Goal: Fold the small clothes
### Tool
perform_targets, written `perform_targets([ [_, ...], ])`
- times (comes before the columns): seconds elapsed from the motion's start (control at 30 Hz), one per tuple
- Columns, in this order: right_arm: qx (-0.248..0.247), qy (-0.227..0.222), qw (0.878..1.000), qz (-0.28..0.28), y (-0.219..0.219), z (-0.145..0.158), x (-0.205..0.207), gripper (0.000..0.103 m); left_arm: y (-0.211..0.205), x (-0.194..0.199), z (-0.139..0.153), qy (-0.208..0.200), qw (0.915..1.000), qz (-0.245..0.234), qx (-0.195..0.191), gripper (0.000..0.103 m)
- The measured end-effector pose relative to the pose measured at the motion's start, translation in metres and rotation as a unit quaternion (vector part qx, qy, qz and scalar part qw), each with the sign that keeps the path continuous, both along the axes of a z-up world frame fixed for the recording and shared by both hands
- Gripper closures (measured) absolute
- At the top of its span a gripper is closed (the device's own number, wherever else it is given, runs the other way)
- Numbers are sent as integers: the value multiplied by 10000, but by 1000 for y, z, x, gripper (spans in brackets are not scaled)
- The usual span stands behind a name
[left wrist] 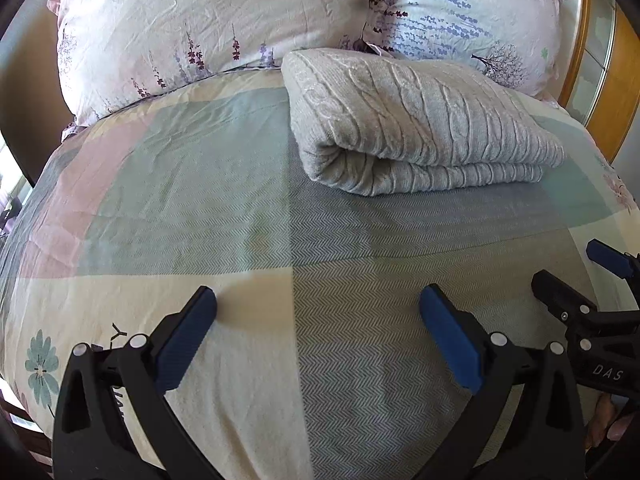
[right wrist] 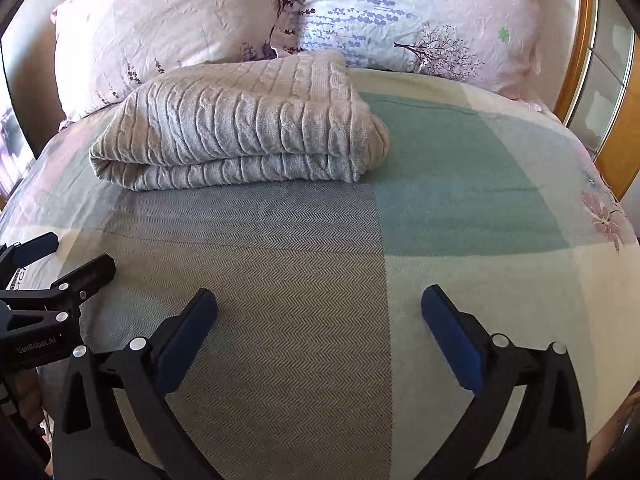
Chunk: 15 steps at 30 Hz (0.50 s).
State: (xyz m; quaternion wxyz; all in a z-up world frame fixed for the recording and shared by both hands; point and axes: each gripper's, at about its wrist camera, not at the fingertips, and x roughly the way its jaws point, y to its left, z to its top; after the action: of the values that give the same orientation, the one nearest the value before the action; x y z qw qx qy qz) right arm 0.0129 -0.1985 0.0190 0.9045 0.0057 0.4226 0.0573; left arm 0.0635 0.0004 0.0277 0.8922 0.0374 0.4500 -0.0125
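A grey cable-knit sweater (left wrist: 416, 124) lies folded in a thick bundle on the bed, far from both grippers; it also shows in the right wrist view (right wrist: 240, 128). My left gripper (left wrist: 318, 300) is open and empty, low over the bedspread near the front. My right gripper (right wrist: 319, 300) is open and empty, beside the left one. The right gripper shows at the right edge of the left wrist view (left wrist: 568, 268), and the left gripper shows at the left edge of the right wrist view (right wrist: 68, 256).
The patchwork bedspread (left wrist: 200, 200) covers the bed. Two floral pillows (left wrist: 192, 24) (left wrist: 472, 12) stand behind the sweater at the head. A wooden headboard frame (right wrist: 576, 60) runs along the right side.
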Motion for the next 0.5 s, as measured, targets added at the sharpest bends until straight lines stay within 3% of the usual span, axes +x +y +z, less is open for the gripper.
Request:
perform_targets([
  [0.5,0,-26,10000,4,-1,0,0,1,0,-3,0,-63,10000,-26,-10,2],
])
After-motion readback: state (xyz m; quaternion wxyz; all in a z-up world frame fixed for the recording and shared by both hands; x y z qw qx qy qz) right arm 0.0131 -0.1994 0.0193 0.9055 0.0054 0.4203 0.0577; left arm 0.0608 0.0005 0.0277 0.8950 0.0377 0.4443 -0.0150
